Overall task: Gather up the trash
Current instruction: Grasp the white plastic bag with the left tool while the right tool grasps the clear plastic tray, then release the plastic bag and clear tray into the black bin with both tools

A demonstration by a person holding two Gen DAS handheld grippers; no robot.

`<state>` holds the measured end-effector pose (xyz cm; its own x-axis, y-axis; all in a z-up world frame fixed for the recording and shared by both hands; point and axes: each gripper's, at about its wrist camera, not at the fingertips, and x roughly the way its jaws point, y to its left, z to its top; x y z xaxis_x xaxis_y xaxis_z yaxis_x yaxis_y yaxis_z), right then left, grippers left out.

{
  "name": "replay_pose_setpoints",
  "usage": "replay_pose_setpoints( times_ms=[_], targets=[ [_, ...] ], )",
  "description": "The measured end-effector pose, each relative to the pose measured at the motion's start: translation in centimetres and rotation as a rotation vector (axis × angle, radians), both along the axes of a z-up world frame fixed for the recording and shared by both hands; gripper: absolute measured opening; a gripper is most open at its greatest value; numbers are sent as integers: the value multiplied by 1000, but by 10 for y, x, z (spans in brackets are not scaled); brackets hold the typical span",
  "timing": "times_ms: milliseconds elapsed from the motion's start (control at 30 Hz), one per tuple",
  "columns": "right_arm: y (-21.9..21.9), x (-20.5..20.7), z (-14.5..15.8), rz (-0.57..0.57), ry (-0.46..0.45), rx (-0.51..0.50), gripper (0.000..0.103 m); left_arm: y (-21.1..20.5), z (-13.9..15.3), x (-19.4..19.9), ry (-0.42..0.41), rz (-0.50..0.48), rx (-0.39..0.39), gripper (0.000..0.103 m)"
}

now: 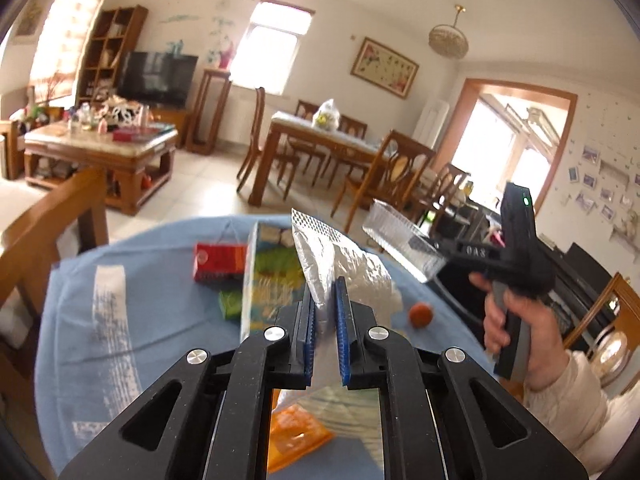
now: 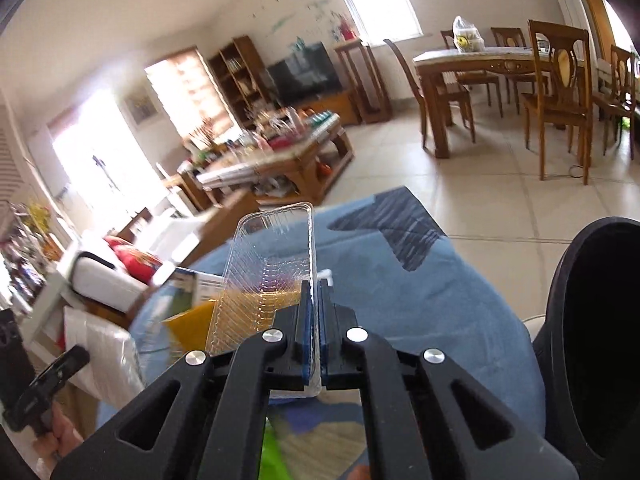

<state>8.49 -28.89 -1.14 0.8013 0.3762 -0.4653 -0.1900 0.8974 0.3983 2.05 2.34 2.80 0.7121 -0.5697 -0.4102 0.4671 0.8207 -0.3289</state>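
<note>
My left gripper [image 1: 325, 300] is shut on a silver foil wrapper [image 1: 336, 264] and holds it above the round table with a blue cloth [image 1: 160, 320]. My right gripper [image 2: 314, 300] is shut on the rim of a clear plastic tray [image 2: 272, 272] and holds it off the table; the tray also shows in the left wrist view [image 1: 400, 240], held by the right gripper [image 1: 452, 250]. A black bin [image 2: 596, 340] stands open at the right, beside the table. On the cloth lie a red carton [image 1: 220, 260], a green box [image 1: 232, 304], a colourful package [image 1: 272, 280], an orange wrapper [image 1: 296, 432] and a small orange ball [image 1: 420, 315].
A wooden chair [image 1: 48, 232] stands at the table's left. A dining table with chairs [image 1: 328, 140] and a cluttered coffee table [image 1: 100, 144] stand farther back on the tiled floor. A white sofa with a red cushion [image 2: 128, 264] is at the left in the right wrist view.
</note>
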Motion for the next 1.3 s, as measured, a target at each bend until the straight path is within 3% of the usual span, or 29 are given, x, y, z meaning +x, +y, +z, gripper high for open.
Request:
replay_pose_setpoints(
  times_ms=[200,500,867,1300],
  targets=[
    [-15,-31,12,8,-78,31,4,-36,22,0,-33,-12,6,10],
    [-111,-68,14,-161,-136,48,4,-140,31,18,-30,-143,7,10],
    [-215,-83,-26,-375,-67,78,4,-282,-4,53,53,-317,21,10],
    [-275,-78,-68,-527,17,91,4,-413,-55,97,145,-366,96,10]
  ],
)
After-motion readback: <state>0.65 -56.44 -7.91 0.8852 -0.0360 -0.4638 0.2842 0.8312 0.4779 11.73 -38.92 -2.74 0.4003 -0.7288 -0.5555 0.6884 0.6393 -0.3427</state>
